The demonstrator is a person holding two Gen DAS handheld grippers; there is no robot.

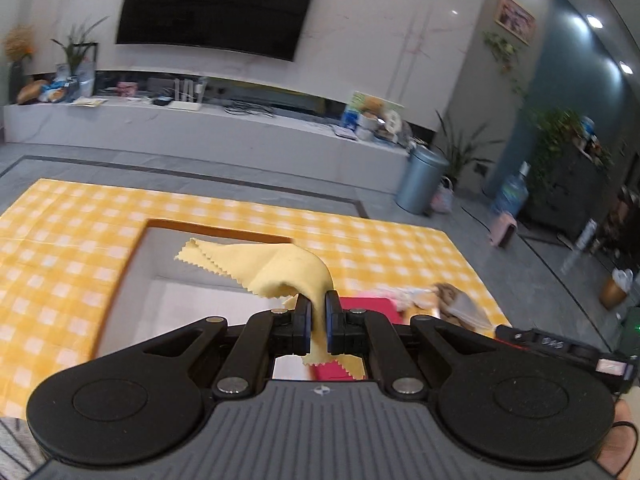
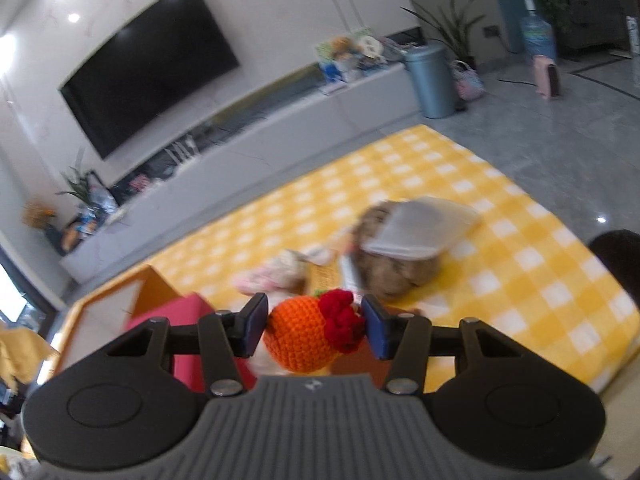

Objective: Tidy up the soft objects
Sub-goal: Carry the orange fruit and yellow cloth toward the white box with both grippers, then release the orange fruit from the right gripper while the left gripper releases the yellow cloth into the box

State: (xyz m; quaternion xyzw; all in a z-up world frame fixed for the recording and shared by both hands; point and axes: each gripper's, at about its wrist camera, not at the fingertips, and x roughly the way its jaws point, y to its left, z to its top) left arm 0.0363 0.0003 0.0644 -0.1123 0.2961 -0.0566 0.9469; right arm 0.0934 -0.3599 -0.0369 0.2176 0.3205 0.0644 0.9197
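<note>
My left gripper (image 1: 318, 300) is shut on a pale yellow cloth (image 1: 256, 264) with zigzag edges and holds it up above an open grey box (image 1: 132, 280) with an orange rim. My right gripper (image 2: 314, 318) is shut on an orange crocheted toy (image 2: 296, 336) with a red crocheted top (image 2: 340, 320), raised above the table. A red cloth (image 1: 368, 306) lies beside the box; it also shows in the right wrist view (image 2: 188, 316). A brown plush with a grey cap (image 2: 408, 236) and a pink-white soft toy (image 2: 276, 276) lie on the yellow checked tablecloth (image 2: 500, 248).
The table stands in a living room with a wall TV (image 1: 216, 4), a long white console (image 1: 200, 124), a grey bin (image 1: 422, 180) and plants. A water bottle (image 1: 512, 192) stands on the floor to the right. The box wall (image 2: 156, 292) is left of the right gripper.
</note>
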